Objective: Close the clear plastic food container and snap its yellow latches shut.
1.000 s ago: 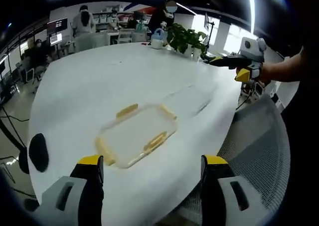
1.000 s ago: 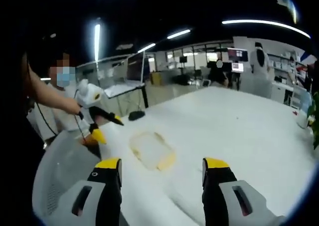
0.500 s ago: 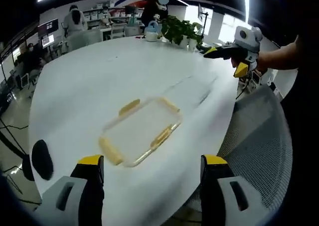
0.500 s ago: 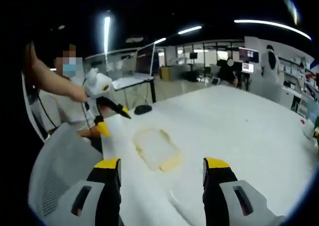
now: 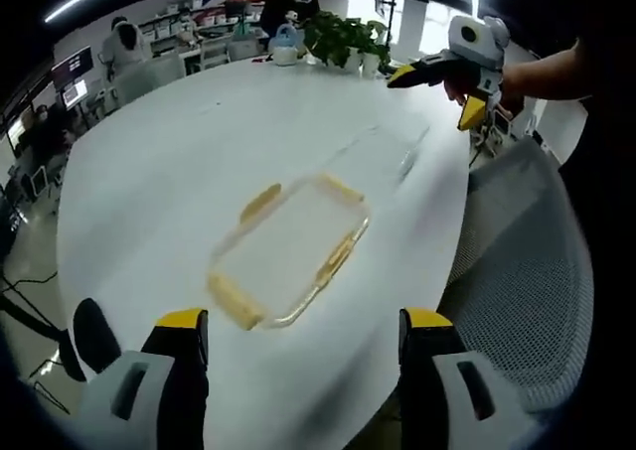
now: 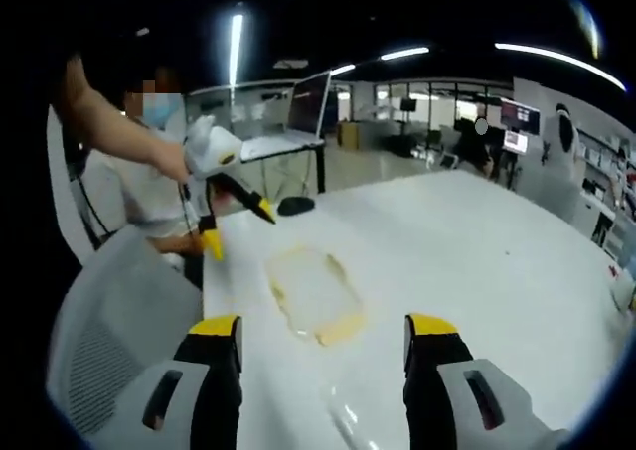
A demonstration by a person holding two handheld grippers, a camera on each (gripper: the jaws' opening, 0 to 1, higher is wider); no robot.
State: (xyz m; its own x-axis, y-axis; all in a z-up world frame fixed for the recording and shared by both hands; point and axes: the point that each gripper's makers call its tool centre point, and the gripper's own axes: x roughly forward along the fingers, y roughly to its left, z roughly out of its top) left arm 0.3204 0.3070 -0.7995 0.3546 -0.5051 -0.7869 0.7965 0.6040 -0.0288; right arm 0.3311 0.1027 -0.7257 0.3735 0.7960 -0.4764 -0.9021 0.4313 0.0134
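A clear plastic container [image 5: 288,251] with yellow latches lies flat on the white table [image 5: 179,152], just ahead of my left gripper [image 5: 303,346], whose jaws stand open and empty. Beyond it lies a faint clear piece [image 5: 383,152], perhaps the lid. The right gripper [image 5: 422,71] hovers above the table's far edge, held by a hand. In the right gripper view the container [image 6: 313,291] lies ahead of my right gripper [image 6: 323,346], open and empty. The left gripper [image 6: 238,197] hangs over the table's left edge, beyond the container.
A grey mesh chair [image 5: 517,271] stands against the table's edge beside the container. A black object [image 6: 295,207] lies on the table past the container. Potted plants [image 5: 343,38] and a jug stand at the far end. People sit at desks behind.
Both cameras have shifted with the hands, and the container now sits a little closer in each view. The container itself has not moved. Both grippers stay open.
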